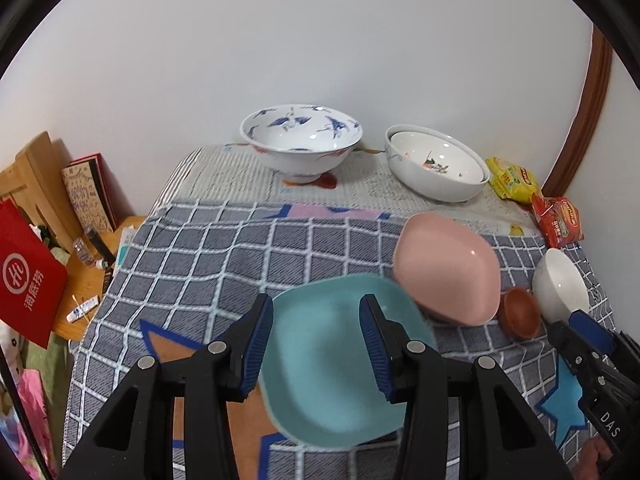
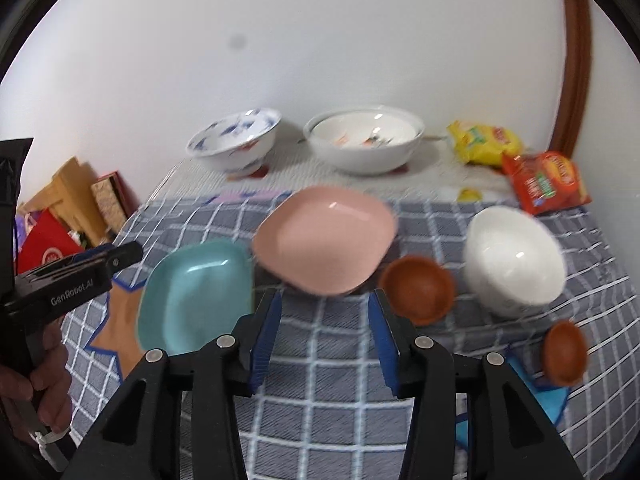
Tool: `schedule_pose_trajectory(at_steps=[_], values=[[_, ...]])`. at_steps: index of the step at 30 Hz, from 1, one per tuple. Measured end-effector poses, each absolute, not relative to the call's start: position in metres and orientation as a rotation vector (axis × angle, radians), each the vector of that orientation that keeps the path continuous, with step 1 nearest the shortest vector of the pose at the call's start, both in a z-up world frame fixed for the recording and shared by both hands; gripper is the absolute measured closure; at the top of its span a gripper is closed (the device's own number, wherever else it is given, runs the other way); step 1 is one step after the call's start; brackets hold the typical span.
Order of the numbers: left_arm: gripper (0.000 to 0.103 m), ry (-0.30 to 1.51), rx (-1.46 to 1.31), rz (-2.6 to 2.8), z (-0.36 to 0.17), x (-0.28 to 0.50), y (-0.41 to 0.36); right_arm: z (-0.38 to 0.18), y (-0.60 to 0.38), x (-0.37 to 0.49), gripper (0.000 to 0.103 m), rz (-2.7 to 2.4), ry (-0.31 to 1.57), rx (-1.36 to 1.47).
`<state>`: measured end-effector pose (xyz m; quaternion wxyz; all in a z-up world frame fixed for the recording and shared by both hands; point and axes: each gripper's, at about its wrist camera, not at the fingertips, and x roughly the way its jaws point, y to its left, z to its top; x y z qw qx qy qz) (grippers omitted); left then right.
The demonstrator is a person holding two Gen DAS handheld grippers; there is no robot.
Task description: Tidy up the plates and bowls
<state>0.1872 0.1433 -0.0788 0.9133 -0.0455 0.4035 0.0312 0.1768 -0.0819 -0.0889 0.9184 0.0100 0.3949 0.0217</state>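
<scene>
Your left gripper [image 1: 316,344] & right gripper [image 2: 324,338]: jaws part-open, empty. Glossy squarish teal plate [image 1: 332,364] left, pink plate [image 2: 326,240] right, on checked woven cloth [image 2: 328,360]; white wall [image 1: 320,40] far.

I'm looking down at a table under a grey checked cloth [image 2: 320,380] with star patches; toward the wall a pale printed sheet [image 1: 240,176] covers the rest. On the cloth sit a teal square plate [image 2: 192,296], a pink square plate [image 2: 324,236] tilted up beside it, a white bowl [image 2: 516,260] and two small brown bowls [image 2: 418,290] [image 2: 564,354]. At the back stand a blue-bird bowl [image 1: 300,140], nested white bowls [image 1: 436,168] and yellow [image 2: 484,142] and red [image 2: 546,180] snack packets.
</scene>
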Motion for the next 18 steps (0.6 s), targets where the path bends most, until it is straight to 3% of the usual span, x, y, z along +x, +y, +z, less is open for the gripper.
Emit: schedule_pose_trajectory(at_steps=[18], values=[[0.06,0.914,0.001,0.051,-0.095,0.277,0.081,-0.091,-0.133,0.26,0.058,0.04,0.853,0.048]])
